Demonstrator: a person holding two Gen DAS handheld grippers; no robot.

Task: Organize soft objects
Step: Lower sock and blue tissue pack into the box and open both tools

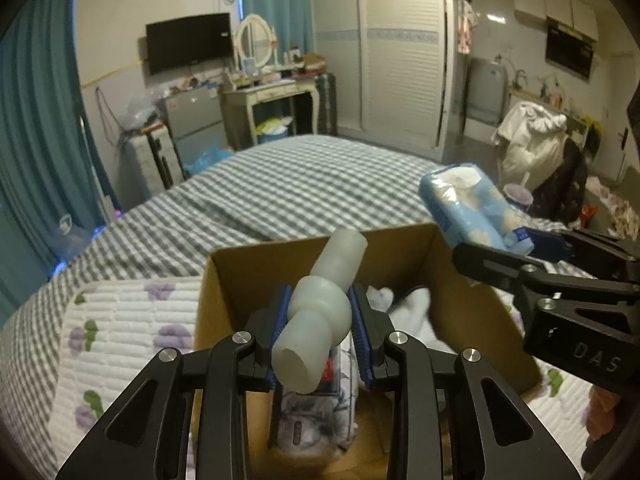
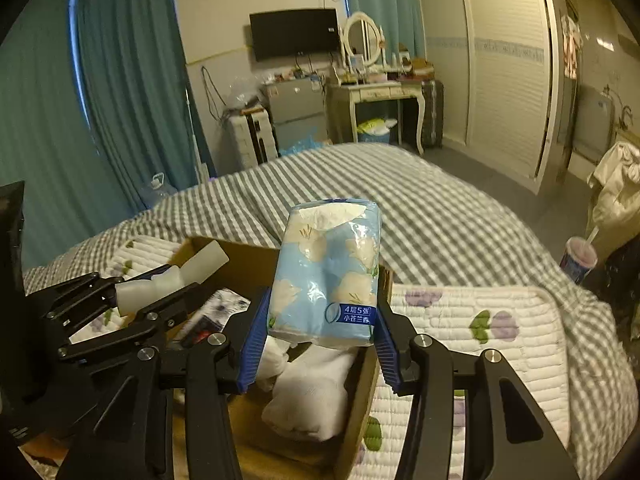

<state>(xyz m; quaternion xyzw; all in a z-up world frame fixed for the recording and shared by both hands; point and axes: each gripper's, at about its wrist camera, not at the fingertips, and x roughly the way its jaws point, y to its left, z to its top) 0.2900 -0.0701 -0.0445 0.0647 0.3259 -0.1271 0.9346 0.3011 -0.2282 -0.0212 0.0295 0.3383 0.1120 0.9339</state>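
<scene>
My left gripper (image 1: 320, 316) is shut on a pale translucent soft toy (image 1: 318, 316) shaped like a dumbbell, held above an open cardboard box (image 1: 248, 256). To its right, my right gripper (image 2: 324, 332) is shut on a light blue tissue pack (image 2: 326, 272) with white flowers, over the same box (image 2: 360, 392). The tissue pack (image 1: 466, 208) also shows at the right of the left wrist view. The left gripper (image 2: 160, 288) with its toy (image 2: 180, 276) appears at the left of the right wrist view. Inside the box lie white cloth (image 2: 312, 392) and a printed pack (image 1: 312, 420).
The box stands on a white quilted mat with purple flowers (image 2: 480, 344) over a grey checked bedspread (image 1: 288, 184). Beyond the bed are a dressing table (image 1: 272, 96), a wall television (image 1: 188, 40), teal curtains (image 1: 36, 120) and a wardrobe (image 1: 400, 60). A cup with a straw (image 2: 578, 260) stands at right.
</scene>
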